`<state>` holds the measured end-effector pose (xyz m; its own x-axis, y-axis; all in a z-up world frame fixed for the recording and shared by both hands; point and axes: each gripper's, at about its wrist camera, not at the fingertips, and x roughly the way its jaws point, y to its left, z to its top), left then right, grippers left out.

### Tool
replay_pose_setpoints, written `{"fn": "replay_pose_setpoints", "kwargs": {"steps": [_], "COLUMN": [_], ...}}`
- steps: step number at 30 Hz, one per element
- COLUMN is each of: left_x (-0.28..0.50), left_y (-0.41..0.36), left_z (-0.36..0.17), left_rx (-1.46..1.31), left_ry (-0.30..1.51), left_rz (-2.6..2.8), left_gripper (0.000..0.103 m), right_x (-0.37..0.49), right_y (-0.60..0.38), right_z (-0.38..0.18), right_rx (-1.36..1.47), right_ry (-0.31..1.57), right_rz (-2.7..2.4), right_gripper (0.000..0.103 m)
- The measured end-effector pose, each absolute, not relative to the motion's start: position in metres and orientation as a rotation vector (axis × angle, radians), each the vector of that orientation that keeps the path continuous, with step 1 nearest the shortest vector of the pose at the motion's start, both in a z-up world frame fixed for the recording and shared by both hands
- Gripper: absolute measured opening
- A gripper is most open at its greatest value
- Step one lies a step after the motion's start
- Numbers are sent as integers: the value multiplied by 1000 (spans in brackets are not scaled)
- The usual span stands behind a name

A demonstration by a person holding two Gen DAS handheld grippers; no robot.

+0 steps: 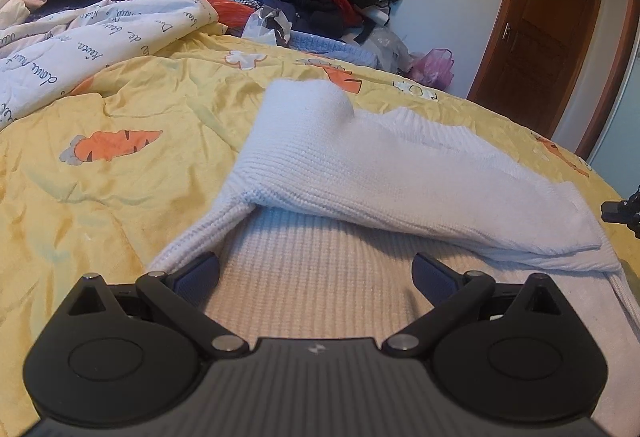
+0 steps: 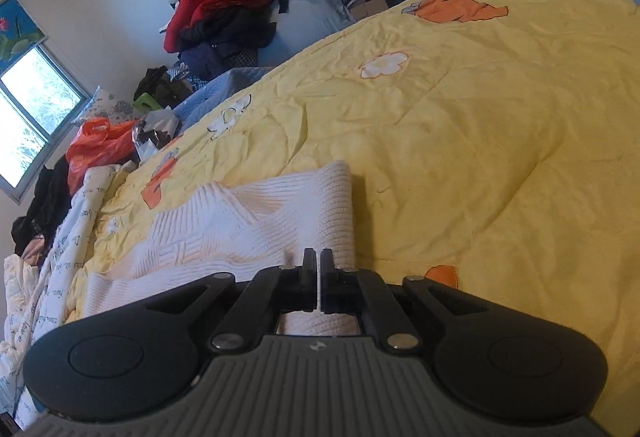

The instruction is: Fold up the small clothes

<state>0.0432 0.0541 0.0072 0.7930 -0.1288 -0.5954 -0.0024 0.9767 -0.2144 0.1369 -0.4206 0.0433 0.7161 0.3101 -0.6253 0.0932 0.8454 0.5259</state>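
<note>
You're mid-fold on the sweater, the white knit lying on the yellow quilt in the middle of the bed. One side or sleeve is already flopped over the body, so it looks like you're partway through bringing the sides in, not at the final fold yet.

Your left gripper has its jaws spread wide with nothing between them, hovering low over the near part of the knit. Your right gripper has its jaws pinched almost together right at the knit's edge. It looks like it's holding a bit of the fabric, but the contact spot is hidden by the fingers, so I can't swear to it.

Next move, I'd guess: get the left one onto the near edge, by that corner by its left finger, so both ends of the edge are held. Then lift together and carry it over evenly. The knit is thick and floppy, so a one-sided pull will probably drag the whole thing skewed across the quilt. Watch the flap on top too, since it could slide off if you tug hard.
</note>
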Motion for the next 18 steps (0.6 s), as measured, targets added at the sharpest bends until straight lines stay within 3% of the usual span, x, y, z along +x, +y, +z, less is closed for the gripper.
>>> {"fn": "replay_pose_setpoints", "kwargs": {"steps": [2, 4, 15, 17, 18], "left_x": [43, 43, 45, 45, 45], "left_y": [54, 54, 52, 52, 52], "left_z": [7, 7, 8, 8, 8], "left_rx": [-204, -204, -188, -188, -188], "left_ry": [654, 654, 660, 661, 660], "left_rz": [-66, -67, -59, -59, -59], "left_gripper": [103, 103, 103, 103, 103], "right_x": [134, 135, 156, 158, 158], "right_y": [-424, -420, -378, -365, -360], "right_z": [43, 44, 28, 26, 26], "right_rx": [614, 623, 525, 479, 441], "right_ry": [770, 766, 863, 882, 886], "right_rz": [166, 207, 258, 277, 265], "right_gripper": [25, 43, 48, 36, 14]}}
